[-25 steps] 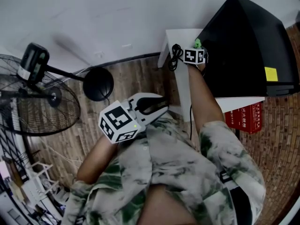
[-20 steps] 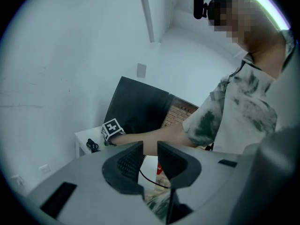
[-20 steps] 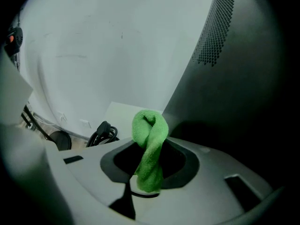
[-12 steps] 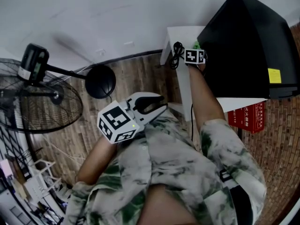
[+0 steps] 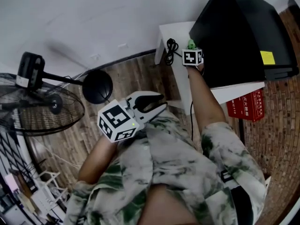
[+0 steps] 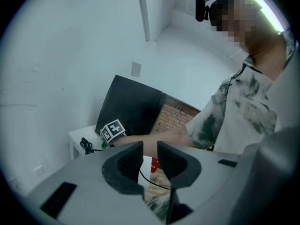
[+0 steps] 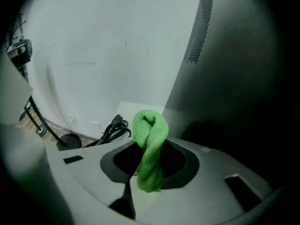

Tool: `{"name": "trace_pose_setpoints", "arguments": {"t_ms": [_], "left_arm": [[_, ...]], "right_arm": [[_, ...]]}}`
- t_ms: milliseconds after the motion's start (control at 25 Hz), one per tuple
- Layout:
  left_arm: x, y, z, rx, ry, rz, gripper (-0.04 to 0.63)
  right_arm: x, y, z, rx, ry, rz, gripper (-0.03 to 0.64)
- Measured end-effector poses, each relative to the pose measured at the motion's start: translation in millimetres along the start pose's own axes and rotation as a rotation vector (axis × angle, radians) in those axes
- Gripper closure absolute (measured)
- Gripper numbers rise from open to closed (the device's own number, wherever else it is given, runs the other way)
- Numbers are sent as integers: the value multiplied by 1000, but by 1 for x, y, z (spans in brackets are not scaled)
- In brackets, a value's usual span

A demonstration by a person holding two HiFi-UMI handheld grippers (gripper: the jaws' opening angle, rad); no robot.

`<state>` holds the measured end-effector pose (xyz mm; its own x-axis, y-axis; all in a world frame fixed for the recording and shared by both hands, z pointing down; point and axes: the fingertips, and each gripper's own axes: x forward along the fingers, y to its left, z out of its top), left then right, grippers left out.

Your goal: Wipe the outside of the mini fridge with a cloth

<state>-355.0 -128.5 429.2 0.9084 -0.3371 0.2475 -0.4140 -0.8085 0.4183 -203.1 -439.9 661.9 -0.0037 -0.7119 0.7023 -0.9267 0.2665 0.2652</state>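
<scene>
Mini fridge [image 5: 239,36], black, on the white tabletop [image 5: 171,32], cloth at its side wall.
The right hand-held gripper [image 7: 150,161] clenched the green cloth [image 7: 149,139], bunched upright beside that wall, probably to rub it. The left hand-held gripper [image 6: 149,161] idled by the person's chest, jaws slightly parted and empty. The cloth had barely moved since a second earlier.

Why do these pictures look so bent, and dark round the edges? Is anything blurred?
Head view: wide lens bows the wall and mini fridge. Left gripper view: round black rim, room bulges. Right gripper view: dim, fridge side shadowed, green cloth clear.
</scene>
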Motion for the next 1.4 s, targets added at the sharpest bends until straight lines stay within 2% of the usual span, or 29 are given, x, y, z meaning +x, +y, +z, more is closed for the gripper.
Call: {"name": "trace_pose_setpoints", "arguments": {"t_ms": [240, 440, 800, 1080, 1400], "left_arm": [[-12, -26, -9, 35, 7, -98, 489], [-25, -50, -20, 49, 27, -179, 489], [-56, -89, -57, 75, 63, -308, 489], [-54, -121, -70, 121, 89, -348, 489], [-36, -162, -95, 147, 143, -375, 489]], "right_arm": [[-49, 13, -23, -5, -46, 16, 499], [-93, 31, -61, 12, -34, 39, 499], [-211, 69, -103, 84, -146, 97, 499], [-309, 76, -132, 122, -232, 162, 499], [-415, 59, -171, 145, -329, 206, 499]]}}
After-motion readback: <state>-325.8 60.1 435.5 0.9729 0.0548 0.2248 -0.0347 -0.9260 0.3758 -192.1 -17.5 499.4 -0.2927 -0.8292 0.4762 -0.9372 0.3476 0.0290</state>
